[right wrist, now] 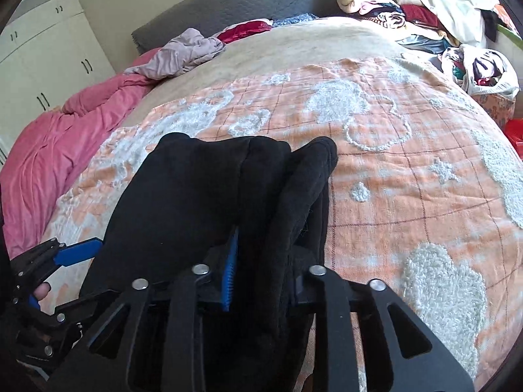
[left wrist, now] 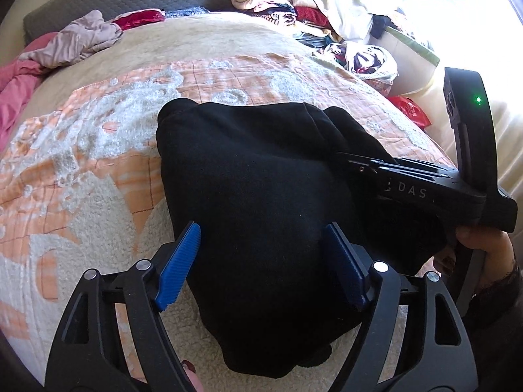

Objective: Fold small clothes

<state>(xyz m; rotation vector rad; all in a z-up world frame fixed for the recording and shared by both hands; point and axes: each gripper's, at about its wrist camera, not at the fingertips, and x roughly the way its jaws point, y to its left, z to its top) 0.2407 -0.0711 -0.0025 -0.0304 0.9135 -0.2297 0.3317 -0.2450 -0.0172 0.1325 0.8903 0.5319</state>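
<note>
Left gripper (left wrist: 261,268): jaws spread wide, blue pads either side of the black garment (left wrist: 261,179), neither pad pressing it; nothing held. Right gripper (right wrist: 261,271): partly closed, a fold of the same garment bunched between its jaws, though one pad is hidden by cloth, so a firm pinch cannot be confirmed. Black garment: dark fleece, half-folded, lying mid-bed on the orange-and-white blanket (right wrist: 408,170), one rolled edge standing proud along its right side. Unfolded laundry pile (left wrist: 287,3): far corner, well apart. Step in hand, by my judgement: laying that right edge over. Advice: carry the fold low and level, release only once edges line up, then smooth flat with the free left gripper.
</note>
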